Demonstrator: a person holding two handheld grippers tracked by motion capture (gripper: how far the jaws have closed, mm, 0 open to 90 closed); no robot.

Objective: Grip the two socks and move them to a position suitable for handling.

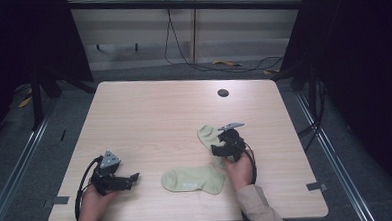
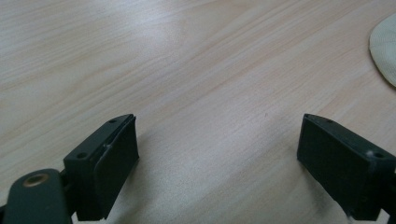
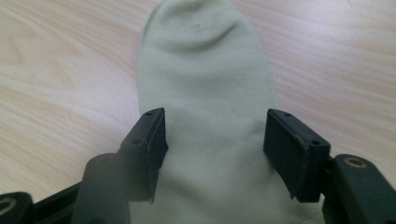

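Lying flat on the table (image 1: 149,117), two pale yellow-green socks (image 1: 194,179) rest near the front edge, right of centre. The near sock stretches sideways, its rounded toe pointing left and its other end by the right hand (image 1: 239,171). The far sock (image 1: 207,136) angles away from that hand toward the table's middle, its rounded tip farthest off. Both are plain, soft-knit and smooth, with faint creases near the far one's tip.

The right gripper (image 3: 215,140) is unclenched over the far sock: its jaws stand apart above the fabric and grasp nothing.

The left gripper (image 2: 217,158) rests at the table's front left, its jaws spread wide over bare wood, grasping nothing; the edge of the near sock shows at its far right.
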